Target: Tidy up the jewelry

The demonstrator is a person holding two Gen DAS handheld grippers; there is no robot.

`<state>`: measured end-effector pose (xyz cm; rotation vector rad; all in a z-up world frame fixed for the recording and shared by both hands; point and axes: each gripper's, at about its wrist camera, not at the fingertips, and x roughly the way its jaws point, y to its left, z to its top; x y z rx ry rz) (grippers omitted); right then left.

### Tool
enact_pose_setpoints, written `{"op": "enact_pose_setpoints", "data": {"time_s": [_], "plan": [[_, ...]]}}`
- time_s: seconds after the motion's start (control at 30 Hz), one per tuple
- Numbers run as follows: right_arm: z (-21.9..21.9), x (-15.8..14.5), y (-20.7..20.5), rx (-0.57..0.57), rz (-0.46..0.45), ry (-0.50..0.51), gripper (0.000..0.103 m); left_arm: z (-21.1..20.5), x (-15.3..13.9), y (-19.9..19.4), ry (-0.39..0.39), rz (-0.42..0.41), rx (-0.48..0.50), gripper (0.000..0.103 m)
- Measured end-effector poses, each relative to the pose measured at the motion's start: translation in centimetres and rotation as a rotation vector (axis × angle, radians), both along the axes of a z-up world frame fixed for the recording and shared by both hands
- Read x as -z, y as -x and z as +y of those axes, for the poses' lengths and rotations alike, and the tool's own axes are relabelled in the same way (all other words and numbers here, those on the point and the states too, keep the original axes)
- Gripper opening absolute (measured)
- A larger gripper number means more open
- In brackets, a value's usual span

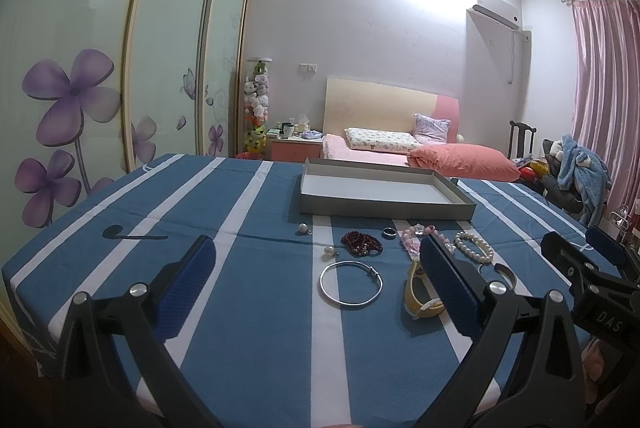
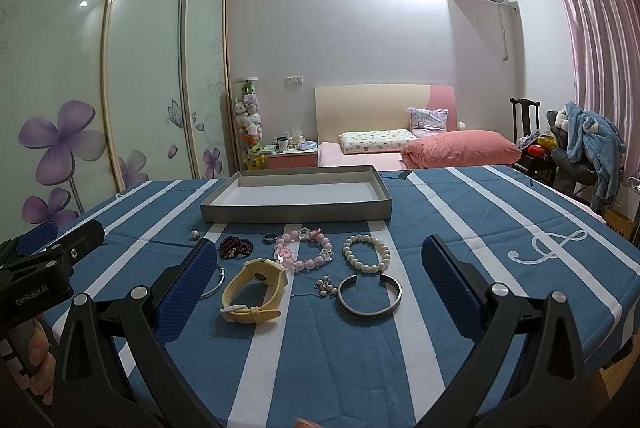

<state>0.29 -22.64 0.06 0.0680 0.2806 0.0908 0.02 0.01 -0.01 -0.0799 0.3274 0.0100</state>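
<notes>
Jewelry lies on a blue-and-white striped table in front of an empty grey tray (image 1: 384, 209) (image 2: 296, 214). There is a silver bangle (image 1: 351, 283), a yellow watch (image 2: 256, 288) (image 1: 420, 292), a dark metal cuff (image 2: 369, 294), a pearl bracelet (image 2: 366, 253) (image 1: 475, 246), a pink bead bracelet (image 2: 304, 248), dark red beads (image 1: 361, 242) (image 2: 236, 246), a ring (image 1: 389, 232) (image 2: 270, 237) and pearl earrings (image 1: 304, 228). My left gripper (image 1: 316, 276) is open and empty above the near table. My right gripper (image 2: 316, 276) is open and empty, near the watch and cuff.
The table's striped cloth (image 2: 500, 228) stretches right. A bed with a pink pillow (image 2: 460, 148) stands behind the table, sliding wardrobe doors (image 1: 80, 88) at left, and a chair piled with clothes (image 2: 580, 144) at right. A small flower charm on a chain (image 2: 326, 284) lies by the cuff.
</notes>
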Motion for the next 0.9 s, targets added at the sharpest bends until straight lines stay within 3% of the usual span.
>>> {"op": "enact_pose_setpoints", "data": {"time_s": [0.9], "plan": [[0.4,0.3,-0.43,0.002,0.01,-0.005,0.101,-0.67,-0.17,-0.12,0.001,0.004,0.001,0.099]]}}
